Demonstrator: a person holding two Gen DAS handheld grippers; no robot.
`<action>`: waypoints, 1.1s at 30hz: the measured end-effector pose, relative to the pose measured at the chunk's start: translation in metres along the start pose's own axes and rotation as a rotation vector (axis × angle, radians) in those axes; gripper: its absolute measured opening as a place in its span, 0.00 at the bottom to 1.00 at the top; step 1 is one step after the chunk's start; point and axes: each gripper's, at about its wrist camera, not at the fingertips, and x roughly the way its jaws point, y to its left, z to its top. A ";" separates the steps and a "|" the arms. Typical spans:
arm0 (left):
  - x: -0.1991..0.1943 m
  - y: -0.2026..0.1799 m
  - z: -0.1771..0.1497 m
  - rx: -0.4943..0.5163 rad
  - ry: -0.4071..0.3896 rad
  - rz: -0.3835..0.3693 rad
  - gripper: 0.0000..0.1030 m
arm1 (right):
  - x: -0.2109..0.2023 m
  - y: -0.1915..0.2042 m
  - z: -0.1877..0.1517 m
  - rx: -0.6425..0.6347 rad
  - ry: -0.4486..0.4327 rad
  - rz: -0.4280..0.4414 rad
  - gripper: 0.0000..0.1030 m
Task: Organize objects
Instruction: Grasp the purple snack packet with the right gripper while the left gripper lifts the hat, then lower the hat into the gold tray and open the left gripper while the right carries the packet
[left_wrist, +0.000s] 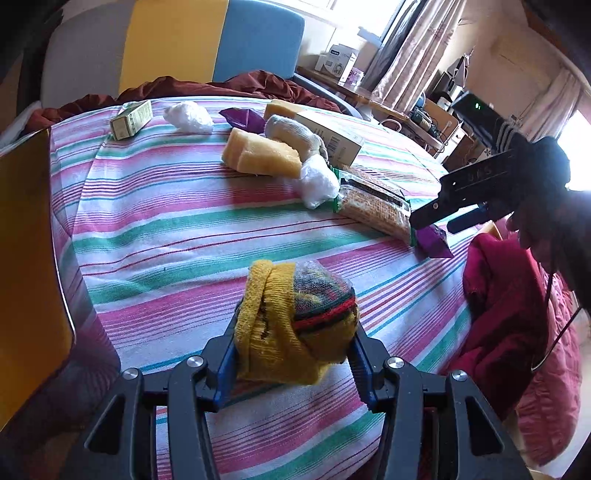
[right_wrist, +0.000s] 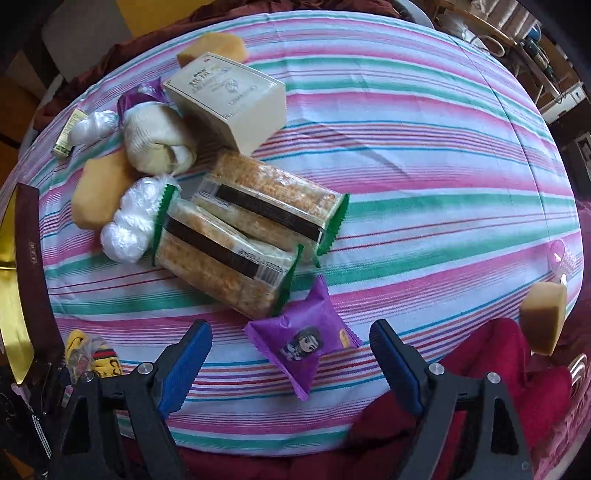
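Yellow sock ball (left_wrist: 295, 321) in left hand-held gripper (left_wrist: 293, 354)

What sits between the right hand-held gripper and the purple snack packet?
Nothing visible. The right hand-held gripper hangs open over the purple snack packet, which lies flat on the striped cloth. The cracker pack only touches its far corner.

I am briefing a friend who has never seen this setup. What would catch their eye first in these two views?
First, the yellow rolled sock clamped in the left hand-held gripper, close to the left wrist camera above the striped tablecloth. Next, the purple snack packet lying between the open fingers of the right hand-held gripper. Behind it sit two cracker packs in a cluttered pile mid-table.
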 end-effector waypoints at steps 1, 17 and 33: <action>-0.001 -0.001 0.000 0.003 0.000 0.001 0.51 | 0.004 -0.003 -0.001 0.021 0.005 0.002 0.83; -0.066 0.008 0.000 0.010 -0.174 0.005 0.51 | 0.012 -0.007 -0.054 0.055 -0.161 0.016 0.39; -0.181 0.163 -0.044 -0.389 -0.253 0.482 0.53 | -0.021 0.150 -0.047 -0.398 -0.325 0.328 0.39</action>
